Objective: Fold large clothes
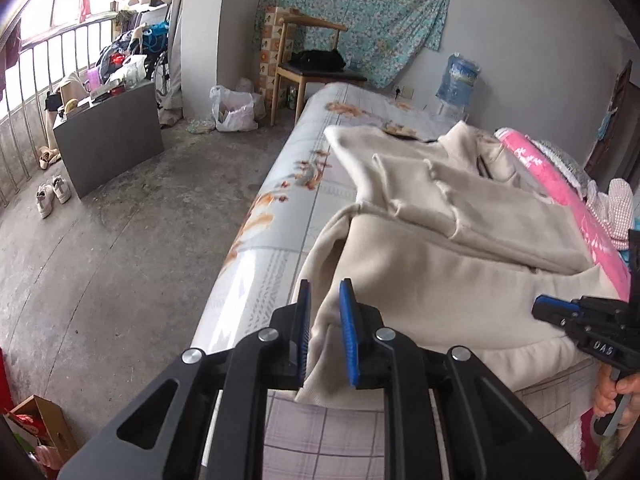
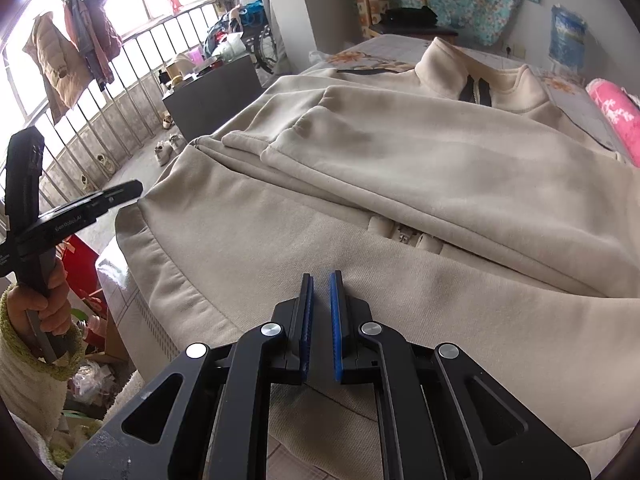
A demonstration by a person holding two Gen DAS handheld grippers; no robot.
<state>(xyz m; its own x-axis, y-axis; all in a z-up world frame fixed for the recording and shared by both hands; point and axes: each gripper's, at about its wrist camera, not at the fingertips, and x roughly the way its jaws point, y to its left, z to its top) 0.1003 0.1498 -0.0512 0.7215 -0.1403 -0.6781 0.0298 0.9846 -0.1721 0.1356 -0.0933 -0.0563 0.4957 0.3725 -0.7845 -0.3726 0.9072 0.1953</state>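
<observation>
I see a big cream fleece jacket (image 2: 360,184) lying flat on the bed with the pale flower-print sheet (image 1: 280,216). The jacket looks soft and fuzzy. It fills the middle of the right wrist view, with its stand-up collar and dark zip at the upper right. One sleeve is folded across its front. A thick ribbed hem runs along the lower left edge.

My left gripper (image 1: 325,308) sits low in the middle of the left wrist view. Its blue ridged pads (image 1: 349,332) have a small gap, and a fold of the jacket's edge hangs between them. I cannot tell if the pads press on the cloth.

My right gripper (image 2: 321,304) sits low in the middle of its own view, just above the jacket's flat lower part. Its jaws are almost pressed together, with nothing between them.

A rolled pink blanket with white flowers (image 1: 560,184) lies on the right side of the bed. The grey concrete floor (image 1: 120,240) looks rough.
</observation>
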